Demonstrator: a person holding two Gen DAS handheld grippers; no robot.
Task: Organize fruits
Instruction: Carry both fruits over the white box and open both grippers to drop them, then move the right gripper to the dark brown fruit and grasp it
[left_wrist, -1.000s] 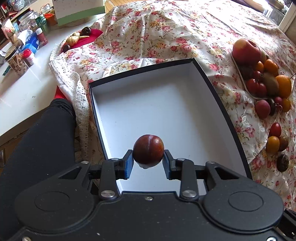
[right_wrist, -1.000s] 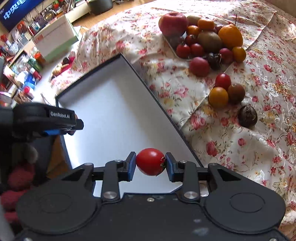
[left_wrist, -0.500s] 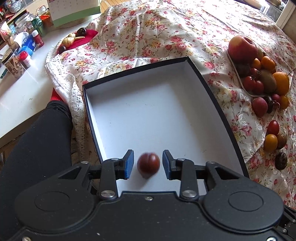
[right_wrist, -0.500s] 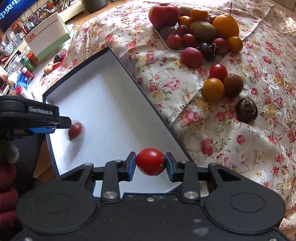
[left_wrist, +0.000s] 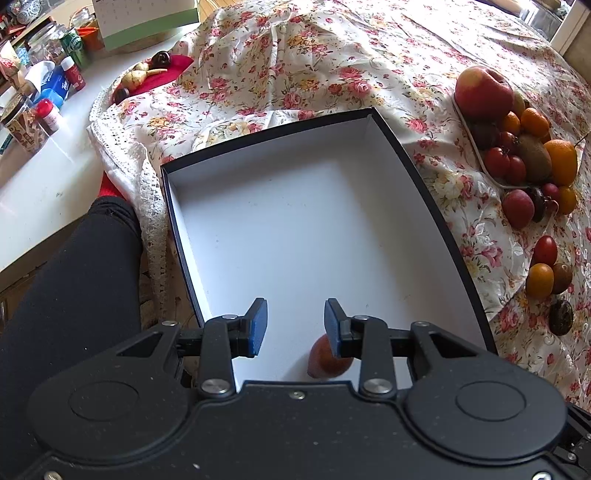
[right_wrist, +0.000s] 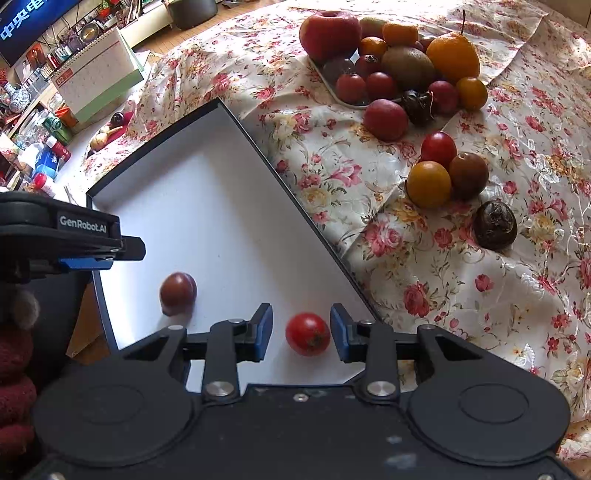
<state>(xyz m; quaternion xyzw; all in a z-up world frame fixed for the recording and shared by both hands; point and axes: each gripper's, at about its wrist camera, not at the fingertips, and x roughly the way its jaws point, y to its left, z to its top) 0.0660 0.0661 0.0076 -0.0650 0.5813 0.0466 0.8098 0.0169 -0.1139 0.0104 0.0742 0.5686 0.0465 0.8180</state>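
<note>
A black box with a white inside (left_wrist: 295, 221) lies on the flowered cloth; it also shows in the right wrist view (right_wrist: 207, 206). A dark red plum (right_wrist: 178, 293) rests on its floor; in the left wrist view the plum (left_wrist: 327, 360) lies partly hidden under my right finger. My left gripper (left_wrist: 295, 325) is open and empty above the box. My right gripper (right_wrist: 301, 330) is open, with a red tomato (right_wrist: 307, 334) lying free on the box floor between its fingers.
A white tray (right_wrist: 332, 88) of mixed fruit stands at the back right. Loose fruits (right_wrist: 443, 170) and a dark round fruit (right_wrist: 495, 225) lie on the cloth beside the box. A cluttered white counter (left_wrist: 44, 177) is at the left, with my black-clad leg (left_wrist: 74, 277) below.
Both grippers opened. The plum dropped from the left gripper and the tomato from the right; both now lie on the box floor. The plum rolled toward the near edge.
</note>
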